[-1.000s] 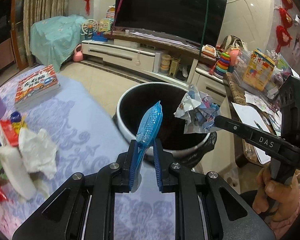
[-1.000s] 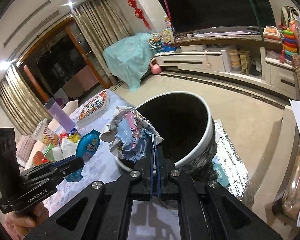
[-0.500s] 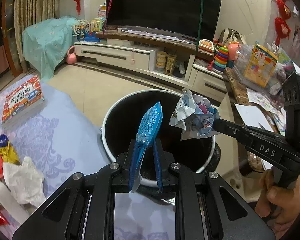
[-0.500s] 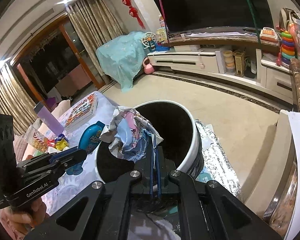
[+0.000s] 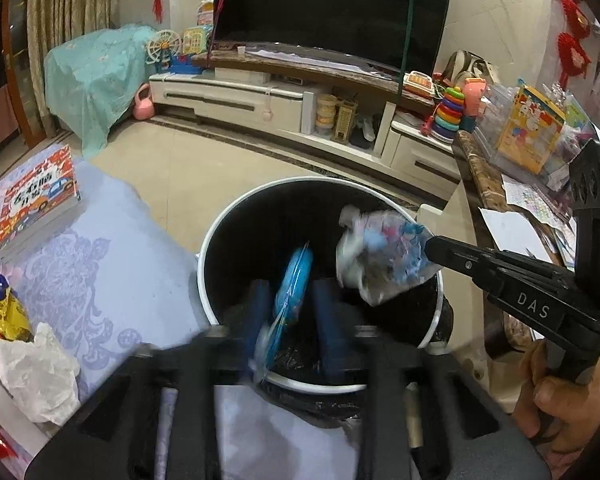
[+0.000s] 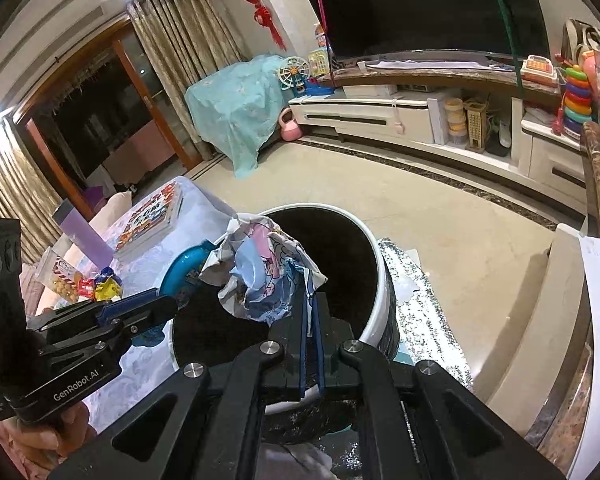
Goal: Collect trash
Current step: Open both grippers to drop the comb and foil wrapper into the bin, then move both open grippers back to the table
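A round black bin with a white rim (image 5: 220, 232) (image 6: 380, 256) stands on the floor by the table. My left gripper (image 5: 288, 304) is over the bin with its jaws spread; the blue blister pack (image 5: 294, 280) sits loose between them, tilting down into the bin. It also shows in the right wrist view (image 6: 182, 270). My right gripper (image 6: 310, 304) is shut on a crumpled printed wrapper (image 6: 260, 272) (image 5: 380, 252) and holds it above the bin's opening.
The table with a lilac cloth (image 5: 100, 264) carries a picture book (image 5: 36, 200), a crumpled white tissue (image 5: 40, 372) and snack packets (image 5: 0, 312). A purple bottle (image 6: 84, 232) stands there too. A TV cabinet (image 5: 284, 100) lies beyond the tiled floor.
My left jaws have opened and the blue blister pack is slipping down into the bin. Both grippers moved further over the bin; the right one still holds the wrapper.
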A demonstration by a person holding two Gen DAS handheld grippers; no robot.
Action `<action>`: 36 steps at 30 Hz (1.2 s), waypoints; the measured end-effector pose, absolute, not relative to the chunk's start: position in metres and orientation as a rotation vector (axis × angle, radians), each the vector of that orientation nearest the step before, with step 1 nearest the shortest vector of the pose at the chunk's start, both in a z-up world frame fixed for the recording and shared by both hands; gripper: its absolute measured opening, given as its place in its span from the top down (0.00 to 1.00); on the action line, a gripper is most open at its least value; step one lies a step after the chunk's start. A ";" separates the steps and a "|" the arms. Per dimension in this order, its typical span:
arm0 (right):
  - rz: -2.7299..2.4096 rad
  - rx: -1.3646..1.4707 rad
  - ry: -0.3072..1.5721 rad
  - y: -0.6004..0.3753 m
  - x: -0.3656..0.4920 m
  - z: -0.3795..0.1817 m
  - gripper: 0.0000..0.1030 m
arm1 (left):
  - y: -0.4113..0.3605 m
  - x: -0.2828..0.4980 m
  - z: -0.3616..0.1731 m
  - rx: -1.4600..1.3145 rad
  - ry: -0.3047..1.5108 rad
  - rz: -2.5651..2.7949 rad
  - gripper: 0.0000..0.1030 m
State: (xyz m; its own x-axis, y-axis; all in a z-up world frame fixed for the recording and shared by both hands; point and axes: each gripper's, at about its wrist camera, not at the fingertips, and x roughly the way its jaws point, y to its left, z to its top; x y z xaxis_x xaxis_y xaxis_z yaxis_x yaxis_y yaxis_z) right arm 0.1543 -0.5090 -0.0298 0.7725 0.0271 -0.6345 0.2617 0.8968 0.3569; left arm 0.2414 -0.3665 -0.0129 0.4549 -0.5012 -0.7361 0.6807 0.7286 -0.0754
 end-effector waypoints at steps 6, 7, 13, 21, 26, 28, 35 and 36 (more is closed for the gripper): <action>-0.143 0.473 0.673 -0.513 0.154 -0.028 0.74 | -0.352 0.235 -0.011 0.217 0.788 -0.712 0.46; -0.145 0.476 0.666 -0.513 0.153 -0.027 0.67 | -0.347 0.233 -0.012 0.209 0.791 -0.705 0.45; -0.128 0.490 0.637 -0.502 0.145 -0.022 0.29 | -0.310 0.220 -0.020 0.147 0.800 -0.641 0.40; -0.070 0.471 0.636 -0.461 0.138 -0.022 0.14 | -0.244 0.200 -0.029 0.062 0.811 -0.541 0.39; -0.022 0.471 0.647 -0.436 0.135 -0.026 0.13 | -0.205 0.189 -0.036 0.016 0.830 -0.480 0.39; -0.004 0.468 0.650 -0.425 0.134 -0.027 0.13 | -0.188 0.186 -0.039 0.001 0.835 -0.450 0.39; 0.060 0.450 0.672 -0.387 0.135 -0.032 0.13 | -0.141 0.173 -0.048 -0.038 0.841 -0.372 0.39; 0.069 0.450 0.678 -0.381 0.135 -0.034 0.13 | -0.133 0.172 -0.049 -0.049 0.843 -0.358 0.39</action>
